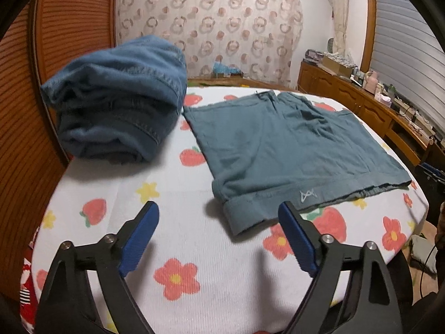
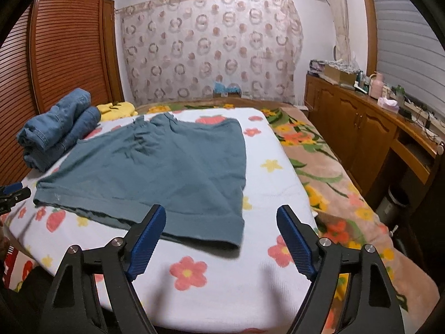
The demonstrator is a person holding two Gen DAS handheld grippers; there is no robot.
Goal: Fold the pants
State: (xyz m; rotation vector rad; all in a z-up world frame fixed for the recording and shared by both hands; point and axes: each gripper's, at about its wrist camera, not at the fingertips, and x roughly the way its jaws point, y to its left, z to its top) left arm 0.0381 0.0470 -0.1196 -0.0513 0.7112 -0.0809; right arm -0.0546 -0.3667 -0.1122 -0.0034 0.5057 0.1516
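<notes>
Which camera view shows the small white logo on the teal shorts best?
The left wrist view: the white logo on the teal shorts is near and clear, just above the hem. In the right wrist view it is only a faint pale mark near the shorts' left corner.

Bare floral sheet (image 1: 194,239) open before both sets of jaws, teal shorts (image 2: 155,167) flat mid-bed, folded jeans (image 1: 116,103) stacked at far left against louvred door (image 1: 69,27), wooden cabinet (image 2: 361,128) along right side.
</notes>
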